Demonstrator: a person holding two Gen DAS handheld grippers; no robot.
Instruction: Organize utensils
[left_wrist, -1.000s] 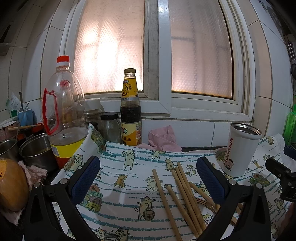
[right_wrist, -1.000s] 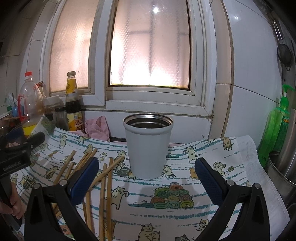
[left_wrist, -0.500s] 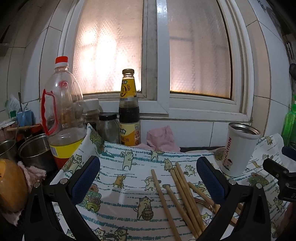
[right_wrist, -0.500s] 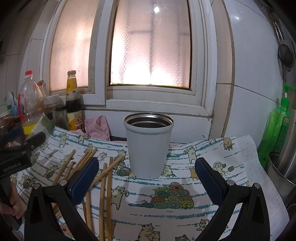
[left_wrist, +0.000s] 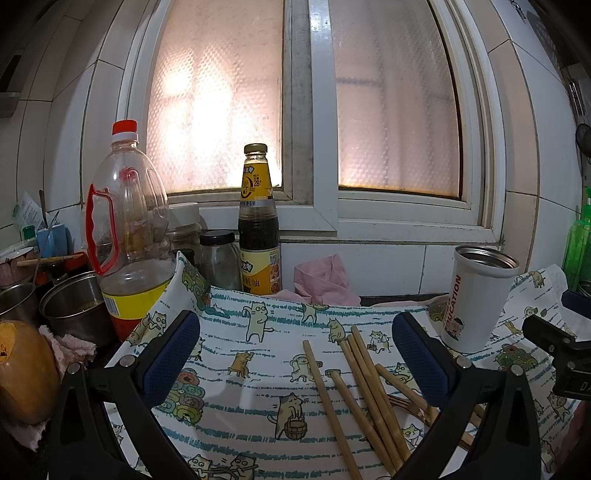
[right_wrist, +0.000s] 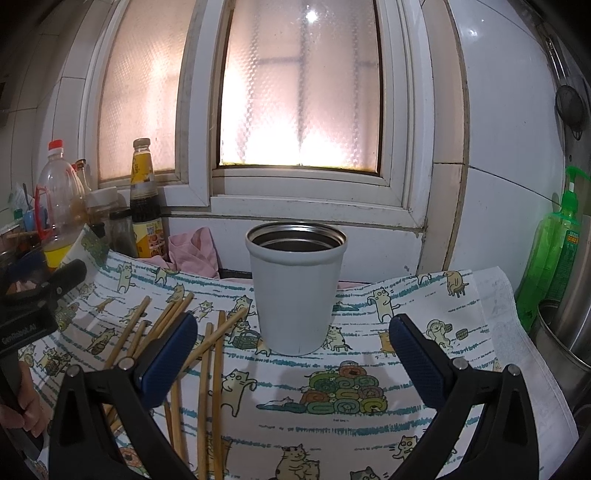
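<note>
Several bamboo chopsticks (left_wrist: 354, 391) lie loose on a cat-print cloth (left_wrist: 258, 369); they also show in the right wrist view (right_wrist: 207, 350). A white steel-lined cup (right_wrist: 295, 288) stands upright on the cloth, at the right in the left wrist view (left_wrist: 476, 299). My left gripper (left_wrist: 295, 350) is open and empty, above the cloth just left of the chopsticks. My right gripper (right_wrist: 291, 354) is open and empty, facing the cup from the near side.
An oil bottle (left_wrist: 129, 229), a sauce bottle (left_wrist: 258, 229), jars and metal pots (left_wrist: 74, 310) crowd the left. A pink rag (left_wrist: 321, 277) lies by the window wall. A green soap bottle (right_wrist: 554, 243) and a steel pot (right_wrist: 569, 332) stand at the right.
Both views have shifted very slightly; the grippers stay open and nothing on the cloth has moved.
</note>
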